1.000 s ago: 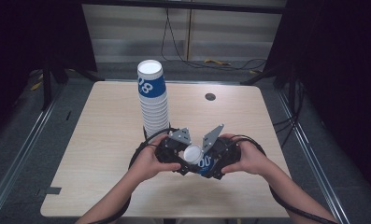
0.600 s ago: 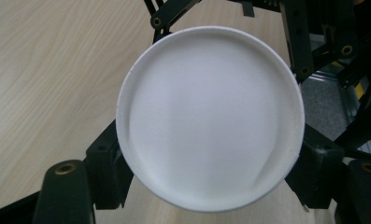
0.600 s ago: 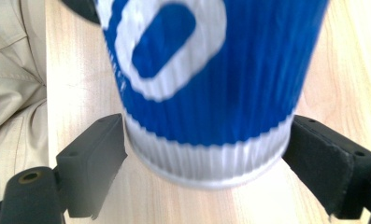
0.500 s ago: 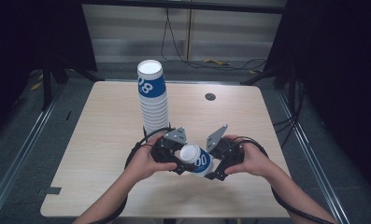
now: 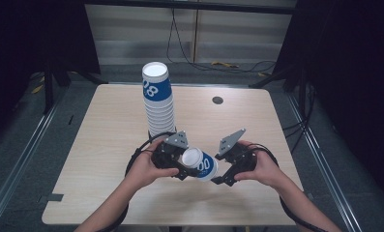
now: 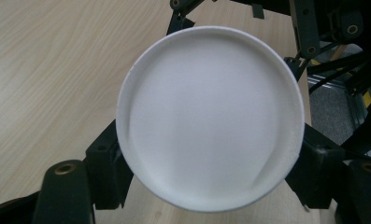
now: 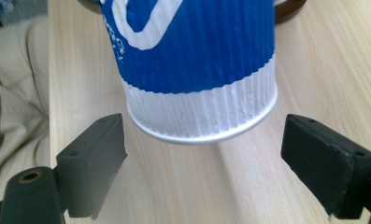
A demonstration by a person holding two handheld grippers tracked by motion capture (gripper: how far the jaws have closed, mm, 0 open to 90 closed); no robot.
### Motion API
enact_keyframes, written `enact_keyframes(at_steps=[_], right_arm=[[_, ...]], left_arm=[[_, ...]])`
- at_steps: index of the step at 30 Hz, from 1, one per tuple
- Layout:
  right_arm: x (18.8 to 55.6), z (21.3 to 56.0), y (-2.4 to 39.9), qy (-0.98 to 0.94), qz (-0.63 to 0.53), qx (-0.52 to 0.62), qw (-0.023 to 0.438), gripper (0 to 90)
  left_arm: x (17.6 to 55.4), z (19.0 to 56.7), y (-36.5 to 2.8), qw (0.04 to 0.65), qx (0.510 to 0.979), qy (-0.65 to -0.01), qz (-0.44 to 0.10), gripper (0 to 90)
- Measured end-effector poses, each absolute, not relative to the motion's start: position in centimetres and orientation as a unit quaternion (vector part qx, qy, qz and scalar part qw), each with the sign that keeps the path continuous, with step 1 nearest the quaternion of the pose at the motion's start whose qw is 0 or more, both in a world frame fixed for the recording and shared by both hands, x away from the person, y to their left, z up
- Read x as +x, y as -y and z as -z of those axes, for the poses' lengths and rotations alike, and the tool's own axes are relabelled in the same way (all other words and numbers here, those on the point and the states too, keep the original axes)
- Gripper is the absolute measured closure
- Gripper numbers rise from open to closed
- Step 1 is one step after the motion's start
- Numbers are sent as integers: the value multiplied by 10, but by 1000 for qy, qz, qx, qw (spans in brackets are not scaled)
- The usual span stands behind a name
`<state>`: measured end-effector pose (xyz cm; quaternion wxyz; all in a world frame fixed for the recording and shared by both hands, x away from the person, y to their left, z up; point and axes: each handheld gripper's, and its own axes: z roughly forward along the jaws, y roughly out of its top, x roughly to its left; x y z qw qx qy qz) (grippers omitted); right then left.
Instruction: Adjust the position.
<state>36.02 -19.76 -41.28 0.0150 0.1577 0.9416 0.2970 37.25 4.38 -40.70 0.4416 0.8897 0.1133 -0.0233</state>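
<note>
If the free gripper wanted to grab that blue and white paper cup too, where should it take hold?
Probably the white ribbed band at the open rim end of the paper cup, approached straight on. The cup lies sideways, its closed base clamped in the left gripper, so only that end is free. The right gripper already faces it, jaws open wider than the cup.

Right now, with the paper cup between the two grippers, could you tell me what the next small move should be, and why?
Probably carry the paper cup to the stack of cups and set it on top. The left gripper is shut on the cup, pads at both sides of its white end, while the right gripper is open, clear of the cup's other end, so the left one alone holds it.
</note>
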Motion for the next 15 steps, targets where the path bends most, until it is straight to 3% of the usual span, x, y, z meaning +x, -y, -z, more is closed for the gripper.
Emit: enact_keyframes(at_steps=[15], right_arm=[[358,416,210,-913,-363,186,23,129]], left_arm=[[373,410,-43,446,887,-119,24,272]])
